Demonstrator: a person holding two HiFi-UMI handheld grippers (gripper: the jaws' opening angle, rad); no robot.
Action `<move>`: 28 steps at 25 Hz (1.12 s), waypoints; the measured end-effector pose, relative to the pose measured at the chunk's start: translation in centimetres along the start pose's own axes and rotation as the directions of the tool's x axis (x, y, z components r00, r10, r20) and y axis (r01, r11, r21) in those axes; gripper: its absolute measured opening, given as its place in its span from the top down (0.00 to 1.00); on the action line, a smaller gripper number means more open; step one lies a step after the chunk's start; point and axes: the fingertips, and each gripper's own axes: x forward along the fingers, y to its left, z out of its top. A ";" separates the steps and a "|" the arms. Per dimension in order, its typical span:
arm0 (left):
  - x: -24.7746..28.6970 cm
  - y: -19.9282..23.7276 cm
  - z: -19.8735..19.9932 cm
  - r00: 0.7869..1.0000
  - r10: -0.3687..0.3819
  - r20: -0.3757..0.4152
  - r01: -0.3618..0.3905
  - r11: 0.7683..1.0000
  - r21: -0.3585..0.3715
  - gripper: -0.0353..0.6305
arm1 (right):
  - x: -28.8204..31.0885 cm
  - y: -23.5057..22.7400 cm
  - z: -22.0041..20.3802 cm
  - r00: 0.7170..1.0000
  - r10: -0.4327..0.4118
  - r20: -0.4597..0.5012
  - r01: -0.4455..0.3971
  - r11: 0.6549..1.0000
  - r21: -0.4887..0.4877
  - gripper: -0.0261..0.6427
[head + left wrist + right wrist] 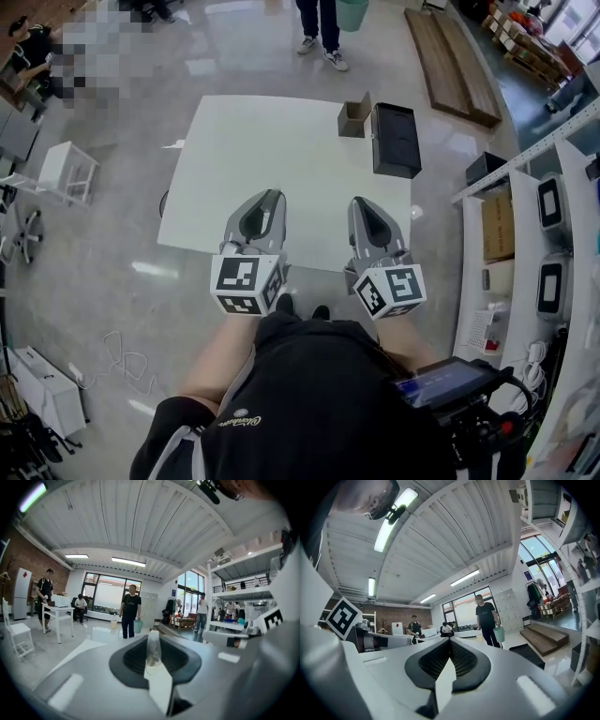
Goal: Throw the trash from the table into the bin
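Left fingers [129, 660] pinch clear scrap [153, 645]; right fingers [466, 663] closed, empty.

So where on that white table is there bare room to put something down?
Nearly all of the white table is bare, from its left edge to its near edge. Only the far right corner is crowded: a brown box beside a black bin.

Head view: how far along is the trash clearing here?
Done: the white table shows no loose trash I can make out, only a brown box and the black bin at its far right corner. In hand: the left gripper is shut on a small clear scrap; the right gripper is shut, empty. Left: that scrap has yet to reach the bin.
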 end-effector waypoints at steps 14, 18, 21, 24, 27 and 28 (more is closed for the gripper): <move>-10.3 9.5 -2.0 0.945 0.327 0.006 -0.327 0.944 -0.043 0.87 | 4.5 10.5 -4.2 0.952 0.299 -0.073 -0.298 0.954 0.021 0.96; -13.1 15.1 -2.4 0.921 0.389 0.017 -0.387 0.920 -0.065 0.87 | 7.5 15.5 -5.5 0.932 0.351 -0.086 -0.351 0.936 0.014 0.96; -14.8 20.4 -2.7 0.912 0.410 0.021 -0.408 0.910 -0.070 0.87 | 10.6 19.6 -6.9 0.927 0.364 -0.091 -0.365 0.931 0.007 0.96; -16.9 27.6 -3.4 0.908 0.418 0.024 -0.416 0.907 -0.073 0.87 | 14.9 25.3 -9.0 0.924 0.370 -0.094 -0.372 0.928 -0.002 0.96; -18.8 36.1 -3.5 0.922 0.388 0.011 -0.386 0.919 -0.074 0.87 | 20.4 33.0 -10.9 0.928 0.358 -0.103 -0.361 0.933 -0.005 0.96; -19.5 38.9 -3.3 0.928 0.373 0.003 -0.372 0.926 -0.066 0.87 | 22.2 35.7 -11.5 0.930 0.352 -0.105 -0.354 0.935 -0.002 0.96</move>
